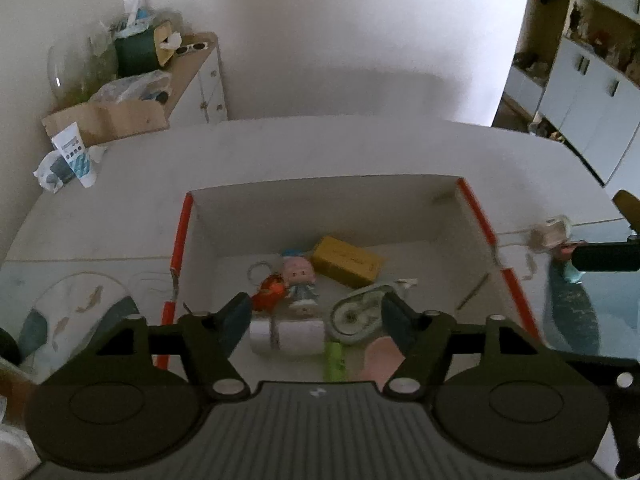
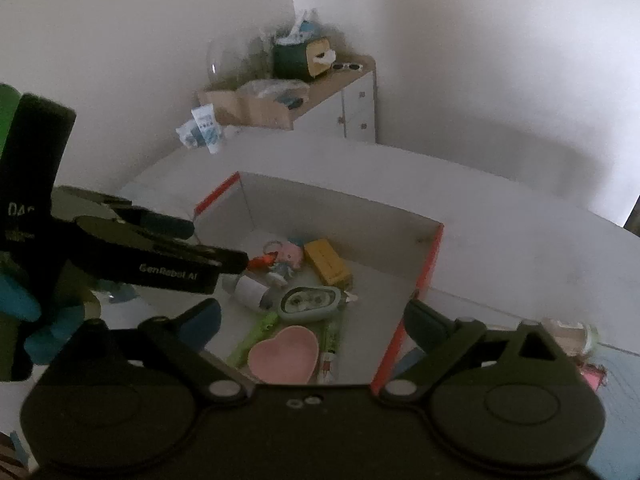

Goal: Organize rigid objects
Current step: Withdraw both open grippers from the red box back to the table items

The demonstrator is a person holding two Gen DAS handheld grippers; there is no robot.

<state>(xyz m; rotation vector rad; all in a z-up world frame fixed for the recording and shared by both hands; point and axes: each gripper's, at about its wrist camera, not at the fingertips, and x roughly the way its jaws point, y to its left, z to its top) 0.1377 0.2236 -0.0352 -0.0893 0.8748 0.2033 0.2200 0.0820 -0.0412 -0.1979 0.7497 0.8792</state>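
Counter [image 1: 120, 216] carries one white box [image 1: 320, 204] with orange rims, open-topped. Inside lie one yellow block [image 1: 346, 266], one white roll [image 1: 288, 336], one oval tape dispenser [image 1: 356, 314], one pink heart dish [image 2: 284, 354], one doll [image 1: 300, 280]. Both claws, left [image 1: 314, 314] and right [image 2: 312, 322], hang spread and empty above the box; bare floor shows at its right side.

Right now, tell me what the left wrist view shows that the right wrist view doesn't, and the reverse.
Only the left wrist view: the glossy fish-print surface left of the box and the white cabinets at far right. Only the right wrist view: the whole pink heart-shaped dish and the left tool reaching over the box from the side. Both: the orange-edged box, yellow block, small doll, and open, empty right tool.
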